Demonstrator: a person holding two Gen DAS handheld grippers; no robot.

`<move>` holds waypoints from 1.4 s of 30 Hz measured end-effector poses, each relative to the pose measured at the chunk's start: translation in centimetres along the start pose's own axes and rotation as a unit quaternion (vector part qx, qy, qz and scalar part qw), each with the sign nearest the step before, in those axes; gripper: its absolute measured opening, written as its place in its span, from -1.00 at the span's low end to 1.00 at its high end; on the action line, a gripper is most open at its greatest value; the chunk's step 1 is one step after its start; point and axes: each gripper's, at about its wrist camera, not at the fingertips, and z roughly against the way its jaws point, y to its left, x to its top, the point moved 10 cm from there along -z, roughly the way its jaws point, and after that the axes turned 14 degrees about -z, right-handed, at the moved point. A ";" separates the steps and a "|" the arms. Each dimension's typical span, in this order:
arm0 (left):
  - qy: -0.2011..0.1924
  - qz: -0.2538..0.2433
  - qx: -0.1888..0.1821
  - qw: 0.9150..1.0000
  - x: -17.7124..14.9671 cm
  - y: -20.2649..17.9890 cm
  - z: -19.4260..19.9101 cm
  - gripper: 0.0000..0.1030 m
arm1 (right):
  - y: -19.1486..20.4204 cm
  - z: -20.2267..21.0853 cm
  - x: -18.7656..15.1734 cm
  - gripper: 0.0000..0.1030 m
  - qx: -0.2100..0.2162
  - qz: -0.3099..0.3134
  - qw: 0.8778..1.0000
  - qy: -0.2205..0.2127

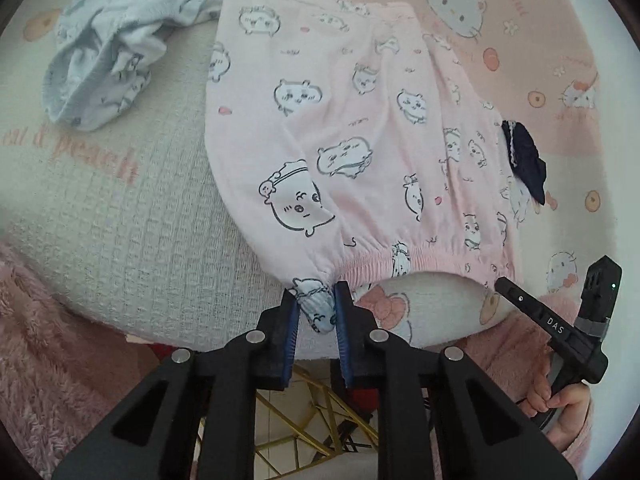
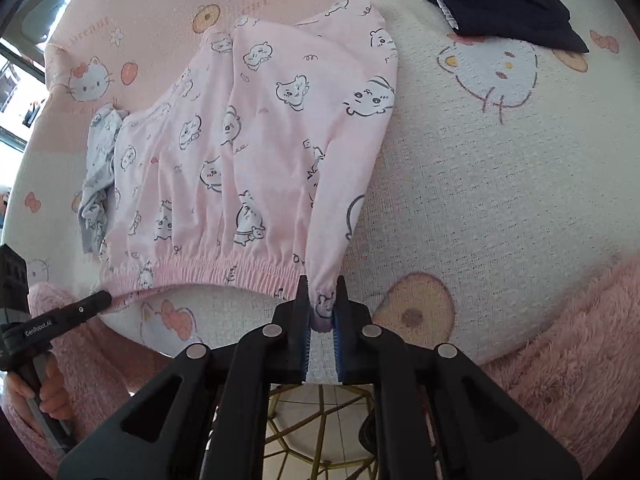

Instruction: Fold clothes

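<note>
On the tablecloth [image 1: 120, 240], three garments; each claw, left [image 1: 316, 312] and right [image 2: 322, 308], clamps one pink top [image 1: 352, 128] cuff.

Cartoon-cat printed table cover [image 2: 500, 168], fuzzy pink sleeves [image 2: 568, 364], gold wire frame [image 1: 304, 440] over tiled floor [image 2: 340, 404]

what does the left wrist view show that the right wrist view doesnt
Only the left wrist view shows the left gripper shut on the left cuff, the pale blue garment spread out crumpled, and the "peach" lettering on the cover.

Only the right wrist view shows the right gripper shut on the right cuff, the window, and the whole dark garment.

Both show the pink sweatshirt on the cartoon-cat cover.
</note>
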 end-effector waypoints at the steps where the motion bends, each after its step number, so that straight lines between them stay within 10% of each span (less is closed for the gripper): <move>1: 0.002 0.020 -0.020 1.000 -0.1 0.2 -0.2 -0.60 | 0.0 0.1 0.2 -0.83 -0.002 0.001 1.000 -0.005; 12: -0.010 0.112 -0.068 0.991 -0.6 2.2 -0.6 -0.49 | -1.1 0.3 3.0 -0.60 0.012 -0.048 0.998 -0.041; 20: 0.053 0.011 0.029 0.998 -2.5 0.9 -2.4 -0.49 | 4.0 0.6 -1.0 -0.59 0.026 0.135 0.990 -0.018; 27: 0.055 0.019 0.005 0.998 -2.8 0.5 -2.5 -0.47 | 1.3 3.0 1.1 -0.53 -0.127 0.142 0.973 -0.128; 31: 0.056 0.025 -0.010 0.998 -3.0 0.5 -2.5 -0.45 | -4.0 2.2 2.5 -0.38 -0.105 0.013 0.991 -0.078; 37: 0.001 0.059 -0.022 0.998 -1.3 2.5 -0.3 -0.45 | 4.0 4.3 -0.2 -0.38 0.034 0.141 0.985 -0.091; 42: 0.006 0.073 -0.014 0.997 -1.3 3.5 0.0 -0.45 | 5.2 -1.2 -4.6 -0.38 -0.027 0.221 0.975 0.004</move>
